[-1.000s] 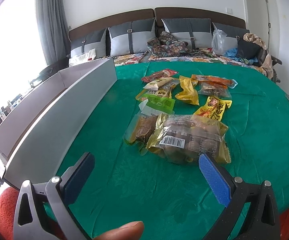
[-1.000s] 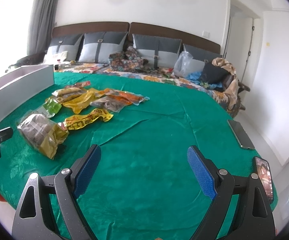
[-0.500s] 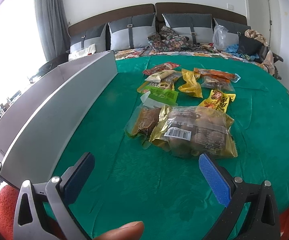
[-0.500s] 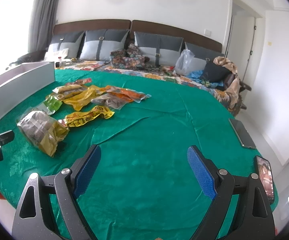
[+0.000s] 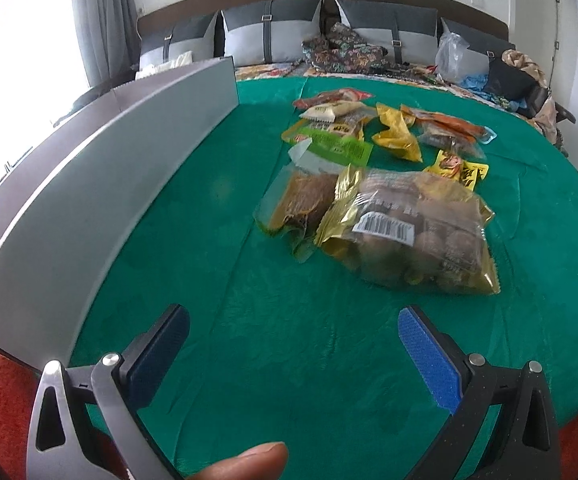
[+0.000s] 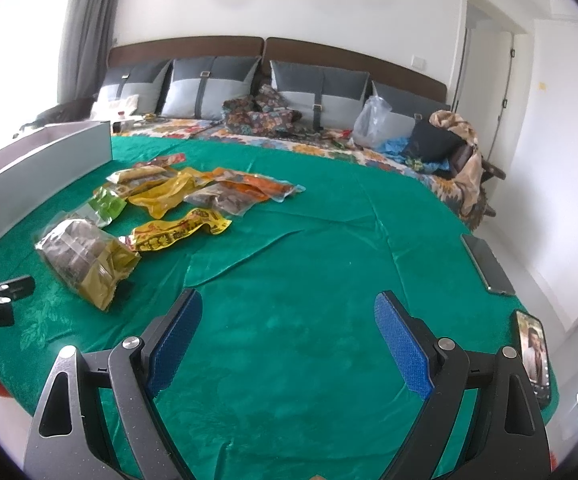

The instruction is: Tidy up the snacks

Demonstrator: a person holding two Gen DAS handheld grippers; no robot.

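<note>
Several snack packets lie in a loose heap on the green tablecloth [image 5: 249, 320]. Nearest my left gripper [image 5: 293, 320] is a big gold-edged bag [image 5: 409, 232] with a barcode, and a clear pack of brown snack [image 5: 301, 204] lies beside it. Farther back are a green packet [image 5: 337, 148], yellow packets [image 5: 397, 136] and an orange one [image 5: 445, 122]. The left gripper is open, a little short of the gold bag. My right gripper [image 6: 289, 316] is open over bare cloth, right of the gold bag [image 6: 85, 260] and the yellow packet [image 6: 181, 232].
A long grey box [image 5: 101, 184] runs along the table's left side, also seen as the grey box [image 6: 37, 176]. Two phones [image 6: 487, 264] [image 6: 533, 352] lie at the right edge. A bed with pillows [image 6: 217, 88] stands behind the table.
The left gripper has moved forward and lower toward the gold bag, which now looms larger. The right gripper has crept slightly forward. Both stay open.
</note>
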